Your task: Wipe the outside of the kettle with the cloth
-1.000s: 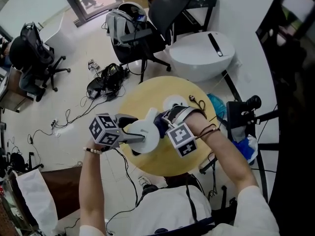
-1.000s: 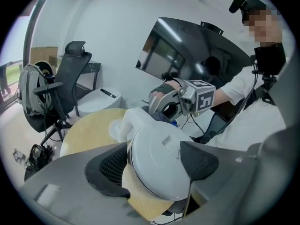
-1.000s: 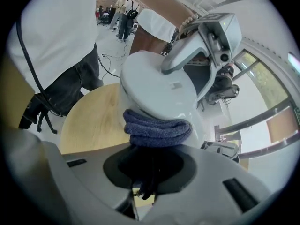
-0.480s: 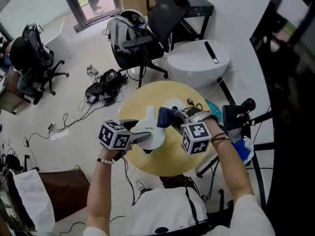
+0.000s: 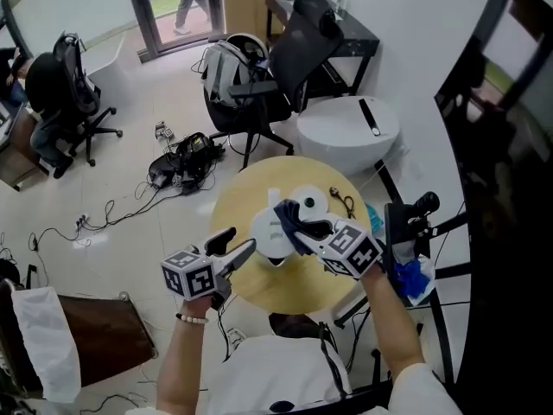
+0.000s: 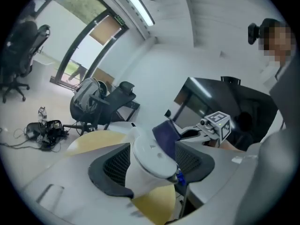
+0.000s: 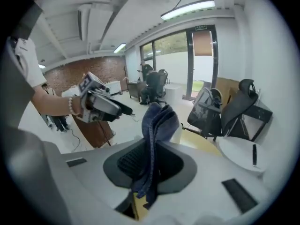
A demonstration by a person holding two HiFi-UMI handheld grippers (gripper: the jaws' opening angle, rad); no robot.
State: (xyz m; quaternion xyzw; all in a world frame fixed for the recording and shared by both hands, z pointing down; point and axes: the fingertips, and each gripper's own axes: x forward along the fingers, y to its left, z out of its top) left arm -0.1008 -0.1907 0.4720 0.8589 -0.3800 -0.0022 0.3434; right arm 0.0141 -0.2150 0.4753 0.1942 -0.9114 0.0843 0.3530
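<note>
As the blue cloth (image 5: 289,219) covers its upper right side, the white kettle (image 5: 270,232) shows only in part above the round table (image 5: 246,188). Its handle cannot be made out in any view, and in the right gripper view it is almost wholly behind the hanging folds. The right gripper (image 5: 309,230) has its jaws pressed together on the cloth and holds it against the kettle. The left gripper (image 5: 242,239), lower left in the head view, has the tilted kettle between its jaws. They have just been closing and now grip the kettle's sides, though the cloth masks part of the contact on the right. The base (image 5: 308,204) sits bare on the table just behind the kettle. Compared with a second ago, the left gripper lies lower and nearer the person, no longer level with the right one. The right gripper's cube has rolled, and the spout that stuck up then no longer shows.
</note>
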